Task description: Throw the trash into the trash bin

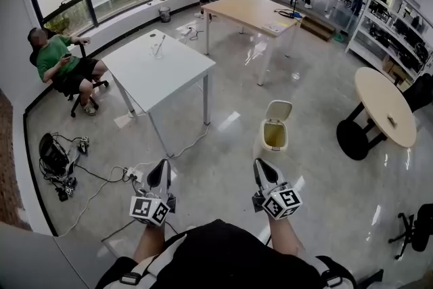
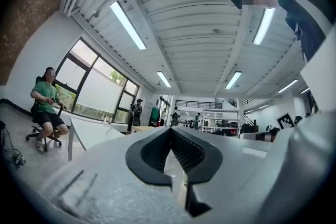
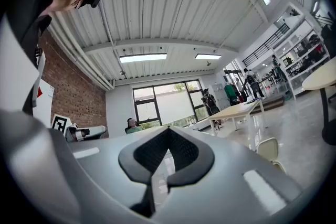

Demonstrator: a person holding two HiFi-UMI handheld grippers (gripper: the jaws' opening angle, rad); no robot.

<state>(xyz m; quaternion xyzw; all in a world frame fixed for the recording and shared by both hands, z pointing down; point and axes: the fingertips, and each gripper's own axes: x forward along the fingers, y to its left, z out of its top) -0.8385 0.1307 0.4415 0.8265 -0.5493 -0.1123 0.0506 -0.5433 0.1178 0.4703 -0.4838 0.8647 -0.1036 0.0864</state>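
A small cream trash bin (image 1: 275, 135) stands on the floor with its lid flipped up, just ahead of my right gripper (image 1: 261, 166); its lid also shows low right in the right gripper view (image 3: 268, 150). On the white table (image 1: 177, 77) lies a small clear piece of trash (image 1: 157, 47), far ahead of my left gripper (image 1: 162, 166). Both grippers are held low in front of the person, side by side and pointing forward. The left gripper (image 2: 170, 129) has its jaws closed tip to tip with nothing between them. So does the right gripper (image 3: 168, 128).
A seated person (image 1: 62, 63) is at the left by the windows. Cables and a power strip (image 1: 64, 169) lie on the floor left of the left gripper. A wooden table (image 1: 252, 11) stands further back, a round table (image 1: 385, 105) at the right, with shelves and people behind.
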